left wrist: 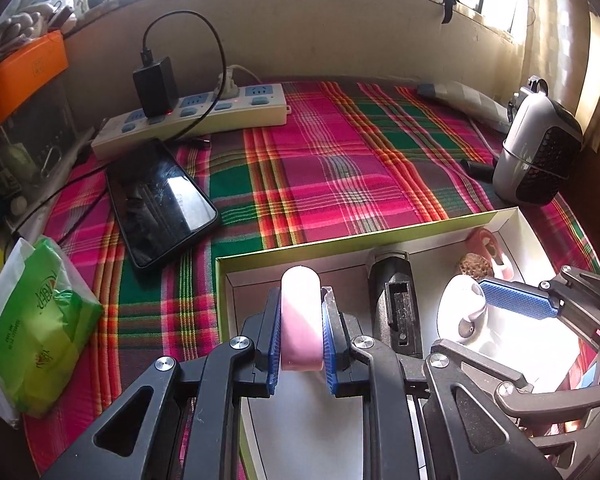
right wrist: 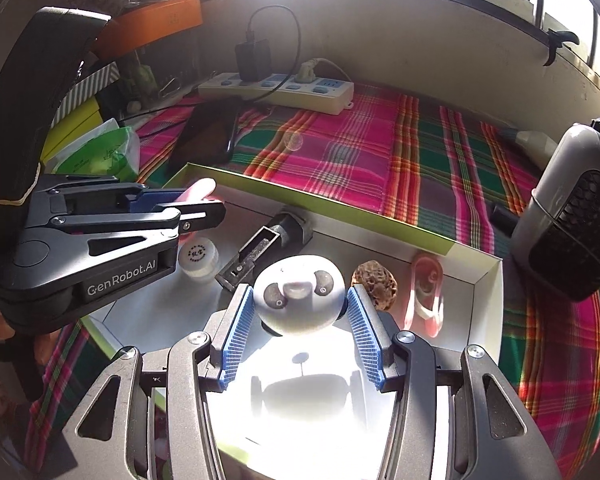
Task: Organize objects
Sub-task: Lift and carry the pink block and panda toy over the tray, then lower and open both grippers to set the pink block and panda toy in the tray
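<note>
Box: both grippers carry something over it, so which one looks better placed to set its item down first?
Probably the left gripper: its pink item hangs over bare floor of the box. The right gripper's panda ball sits near other items.

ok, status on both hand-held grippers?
Left hand-held gripper shut on pink bar, over box. Right hand-held gripper shut on panda toy, over box. Black tool, walnut already inside; nothing blocking.
</note>
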`<action>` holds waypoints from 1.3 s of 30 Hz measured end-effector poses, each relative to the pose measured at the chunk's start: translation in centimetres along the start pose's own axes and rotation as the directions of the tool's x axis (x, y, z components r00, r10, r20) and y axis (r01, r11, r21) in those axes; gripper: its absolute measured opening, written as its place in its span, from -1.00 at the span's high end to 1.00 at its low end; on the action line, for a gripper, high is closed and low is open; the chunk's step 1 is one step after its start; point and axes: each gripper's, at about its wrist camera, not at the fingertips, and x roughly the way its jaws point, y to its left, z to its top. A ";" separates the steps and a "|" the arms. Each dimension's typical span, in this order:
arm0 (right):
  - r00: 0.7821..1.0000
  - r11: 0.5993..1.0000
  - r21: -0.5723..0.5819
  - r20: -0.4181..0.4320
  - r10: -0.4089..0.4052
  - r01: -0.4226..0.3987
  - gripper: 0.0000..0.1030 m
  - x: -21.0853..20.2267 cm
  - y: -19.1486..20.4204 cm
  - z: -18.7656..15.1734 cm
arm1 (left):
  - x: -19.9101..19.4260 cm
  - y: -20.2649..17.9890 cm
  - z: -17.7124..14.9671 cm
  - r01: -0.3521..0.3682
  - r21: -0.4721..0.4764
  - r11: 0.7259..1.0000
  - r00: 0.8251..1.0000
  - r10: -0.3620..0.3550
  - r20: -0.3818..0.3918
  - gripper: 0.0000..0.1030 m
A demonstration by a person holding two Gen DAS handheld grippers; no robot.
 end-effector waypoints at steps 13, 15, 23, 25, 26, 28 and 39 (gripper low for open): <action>1.000 1.000 -0.027 -0.009 -0.009 0.008 0.03 0.8 0.5 0.4 | 1.3 -0.3 0.0 -0.007 0.026 1.000 1.000 0.008 -0.025 0.69; 1.000 1.000 -0.021 -0.012 -0.009 0.009 0.03 0.9 0.3 0.4 | 1.2 -0.3 0.0 -0.004 0.021 1.000 1.000 0.005 -0.025 0.69; 1.000 1.000 -0.018 -0.021 -0.010 0.009 0.03 1.2 0.1 0.2 | 1.3 -0.5 0.1 -0.012 0.030 0.999 1.000 0.012 -0.025 0.69; 1.000 1.000 -0.022 -0.025 -0.015 0.014 0.03 1.4 0.1 0.1 | 1.3 -0.6 0.1 -0.013 0.029 1.000 1.000 0.014 -0.025 0.69; 0.999 1.000 -0.023 -0.028 -0.016 0.015 0.03 1.5 0.1 0.1 | 1.3 -0.6 0.1 -0.013 0.030 0.999 1.000 0.014 -0.025 0.69; 1.000 1.000 -0.023 -0.028 -0.014 0.014 0.03 1.5 0.0 0.0 | 1.3 -0.6 0.1 -0.013 0.029 0.999 1.000 0.014 -0.025 0.69; 0.999 0.999 -0.033 -0.028 -0.019 0.019 0.03 1.7 0.0 -0.1 | 1.3 -0.6 0.1 -0.012 0.029 1.000 1.000 0.013 -0.026 0.67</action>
